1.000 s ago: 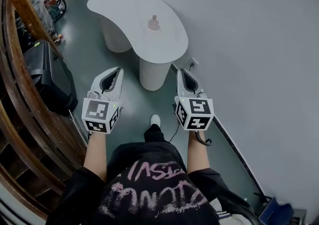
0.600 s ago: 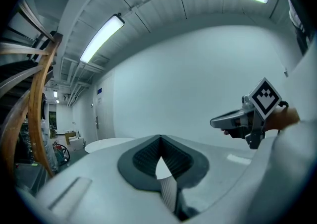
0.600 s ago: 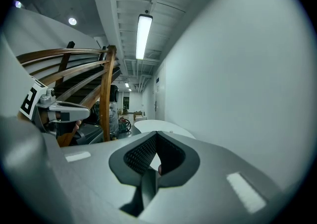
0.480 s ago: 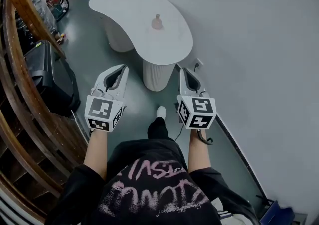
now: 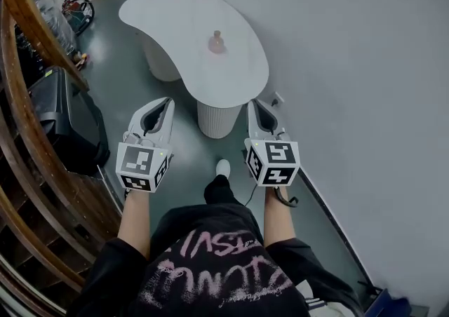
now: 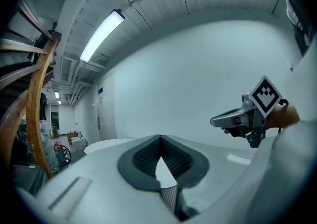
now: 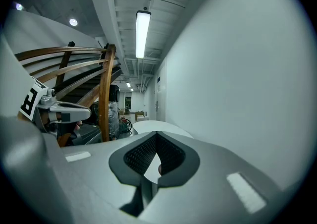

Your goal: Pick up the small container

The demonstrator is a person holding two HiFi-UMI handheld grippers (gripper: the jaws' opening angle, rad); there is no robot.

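One small container (image 5: 217,43) stands on the single white counter (image 5: 175,14), toward the edge nearest the wall. There are two grippers, the left gripper (image 5: 167,102) and the right gripper (image 5: 253,105), each with its fingers closed tip to tip on nothing. In the right gripper view the container is only a pinkish sliver seen through the opening behind the fingertips. It sits well ahead of both pairs of fingers, roughly between them.

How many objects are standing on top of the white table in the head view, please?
1. The small container stands alone on the white table, toward the edge nearer the wall. The whole top is in view, so nothing seems hidden.
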